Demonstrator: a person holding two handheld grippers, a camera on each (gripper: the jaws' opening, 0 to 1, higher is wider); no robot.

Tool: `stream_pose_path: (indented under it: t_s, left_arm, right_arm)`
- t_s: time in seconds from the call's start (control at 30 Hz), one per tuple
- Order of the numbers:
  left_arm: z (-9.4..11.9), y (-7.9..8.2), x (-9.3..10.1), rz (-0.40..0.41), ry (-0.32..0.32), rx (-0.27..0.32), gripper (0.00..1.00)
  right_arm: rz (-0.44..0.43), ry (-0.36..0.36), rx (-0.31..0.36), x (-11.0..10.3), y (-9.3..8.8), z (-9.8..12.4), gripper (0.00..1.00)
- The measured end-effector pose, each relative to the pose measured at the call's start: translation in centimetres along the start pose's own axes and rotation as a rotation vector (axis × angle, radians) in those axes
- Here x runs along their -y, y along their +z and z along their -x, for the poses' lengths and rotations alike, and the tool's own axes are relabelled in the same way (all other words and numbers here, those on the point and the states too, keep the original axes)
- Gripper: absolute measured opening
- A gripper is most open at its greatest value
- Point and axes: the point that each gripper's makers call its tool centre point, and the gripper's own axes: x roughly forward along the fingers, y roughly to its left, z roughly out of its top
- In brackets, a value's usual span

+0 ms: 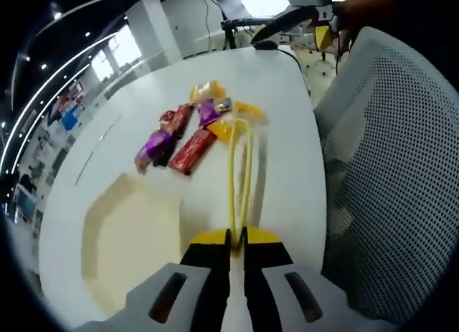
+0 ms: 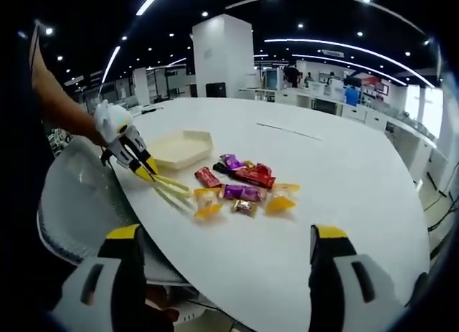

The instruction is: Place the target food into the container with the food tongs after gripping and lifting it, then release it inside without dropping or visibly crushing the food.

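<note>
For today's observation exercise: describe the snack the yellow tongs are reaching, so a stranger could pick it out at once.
Start at the white table and find the cluster of wrapped snacks beside the cream hexagonal container. The yellow tongs, clamped in the left gripper, end at the yellow-wrapped snack on the near edge of the cluster. Unlike the red and purple wrappers behind it, it is yellow and lies right at the tong tips.

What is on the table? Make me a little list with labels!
table: white, round-edged
candies: a pile of wrapped sweets, purple, red, orange and yellow
tray: pale six-sided container, nothing inside it
tongs: yellow, held by the left gripper, tips at a yellow candy on the near side of the pile
right gripper: open, hanging above the table edge, holding nothing
chair: white mesh, beside the table
</note>
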Motion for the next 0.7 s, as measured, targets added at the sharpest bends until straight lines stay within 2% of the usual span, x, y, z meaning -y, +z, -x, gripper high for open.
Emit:
stream_pose_path:
  t_s: [0.1, 0.17, 0.27, 0.33, 0.4, 0.5, 0.57, 0.63, 0.7]
  left_arm:
    - [0.6, 0.8, -0.4, 0.01, 0.001, 0.028, 0.0]
    - [1.4, 1.8, -0.9, 0.031, -0.004, 0.065, 0.0]
    - [2.9, 3.2, -2.0, 0.067, -0.016, 0.112, 0.0]
    - [4.2, 4.4, -2.6, 0.109, -0.038, 0.156, 0.0]
    - [6.0, 5.1, -3.6, 0.117, -0.047, 0.166, 0.0]
    - [9.1, 6.7, -4.9, 0.106, -0.065, 0.212, 0.0]
    - [10.4, 7.2, -5.6, 0.089, -0.066, 0.22, 0.0]
    - [12.1, 7.9, -6.4, 0.074, -0.08, 0.23, 0.0]
    - [13.7, 8.5, -7.1, 0.022, -0.091, 0.213, 0.0]
  right_arm:
    - [0.012, 0.005, 0.007, 0.0, 0.4, -0.1, 0.96]
    - [0.018, 0.01, 0.013, 0.1, 0.8, -0.2, 0.97]
    - [-0.017, 0.031, 0.06, 0.0, 2.2, -0.2, 0.99]
    - [-0.078, 0.089, 0.112, -0.9, 3.9, -0.1, 0.99]
    - [-0.097, 0.137, 0.136, -1.7, 5.2, -0.1, 0.99]
    - [-0.067, 0.152, 0.157, -2.2, 7.3, -0.5, 0.99]
    - [-0.052, 0.17, 0.173, -2.6, 8.8, -0.8, 0.99]
    - [-0.034, 0.188, 0.199, -3.2, 11.1, -1.3, 0.99]
    - [-0.006, 0.202, 0.224, -3.9, 13.5, -1.8, 0.97]
